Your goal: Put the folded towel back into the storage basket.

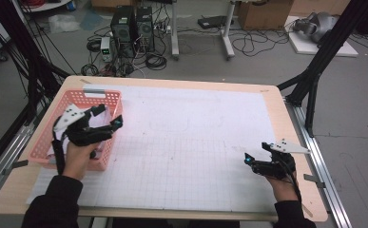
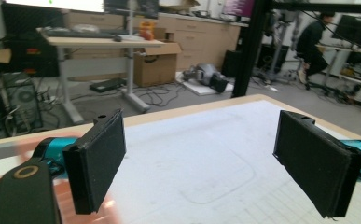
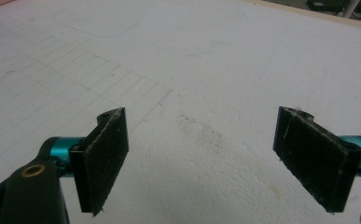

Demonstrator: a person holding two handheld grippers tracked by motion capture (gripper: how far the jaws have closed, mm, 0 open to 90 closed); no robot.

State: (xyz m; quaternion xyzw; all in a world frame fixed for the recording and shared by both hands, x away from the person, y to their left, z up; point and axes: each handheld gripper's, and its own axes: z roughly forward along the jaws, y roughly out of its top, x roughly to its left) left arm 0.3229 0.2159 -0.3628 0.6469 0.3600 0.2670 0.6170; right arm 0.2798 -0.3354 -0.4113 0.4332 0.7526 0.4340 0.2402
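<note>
A: Where's the pink basket (image 1: 82, 97)?
B: Far left of the table (image 1: 276, 102). The left gripper (image 1: 106, 116) hovers over its right rim, jaws spread wide, nothing between them.
A: And on the other side?
B: The right gripper (image 1: 255, 153) sits low over the white mat (image 1: 191, 137), well apart from the basket, jaws likewise spread and empty.

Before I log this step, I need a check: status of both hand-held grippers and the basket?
Left hand-held gripper open, over the pink basket. Right hand-held gripper open, low over the white mat. Nothing held, nothing in the way.
</note>
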